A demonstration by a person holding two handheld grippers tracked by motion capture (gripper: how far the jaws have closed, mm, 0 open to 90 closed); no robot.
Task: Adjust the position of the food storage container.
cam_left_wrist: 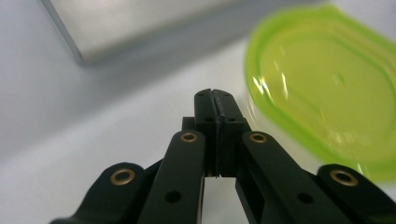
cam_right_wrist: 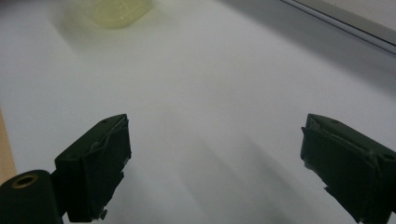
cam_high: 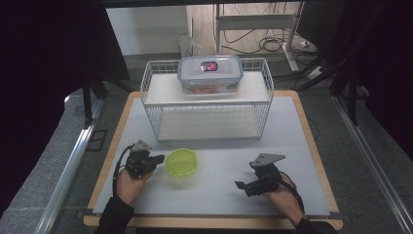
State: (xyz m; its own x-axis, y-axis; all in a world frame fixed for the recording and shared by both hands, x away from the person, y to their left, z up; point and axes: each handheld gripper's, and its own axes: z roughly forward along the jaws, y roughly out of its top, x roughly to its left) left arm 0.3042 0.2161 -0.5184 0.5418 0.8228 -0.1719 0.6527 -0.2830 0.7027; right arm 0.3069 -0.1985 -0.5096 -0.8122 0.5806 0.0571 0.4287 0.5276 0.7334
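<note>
You're holding the left gripper (cam_left_wrist: pixel 215 100) w/ jaws pressed together, empty, tips just beside the green lid (cam_high: pixel 181 162) lying flat on the table (cam_high: pixel 292 136), prob. lining up to nudge it. You're keeping the right gripper (cam_right_wrist: pixel 215 158) spread wide, well apart, ready to help.

- In the high view, even overhead light is falling on the pale surface (cam_high: pixel 219 170), while the room around it is lying in near darkness at both sides.
- The wire rack (cam_high: pixel 207 100) is casting a soft shadow beneath its shelf.
- In the left gripper view, the green lid (cam_left_wrist: pixel 327 88) is smearing with blur and showing small white glints; the black claw (cam_left_wrist: pixel 215 100) is staying sharp.
- In the right gripper view, the surface is glaring nearly white, with faint shadows streaking between the jaws.
</note>
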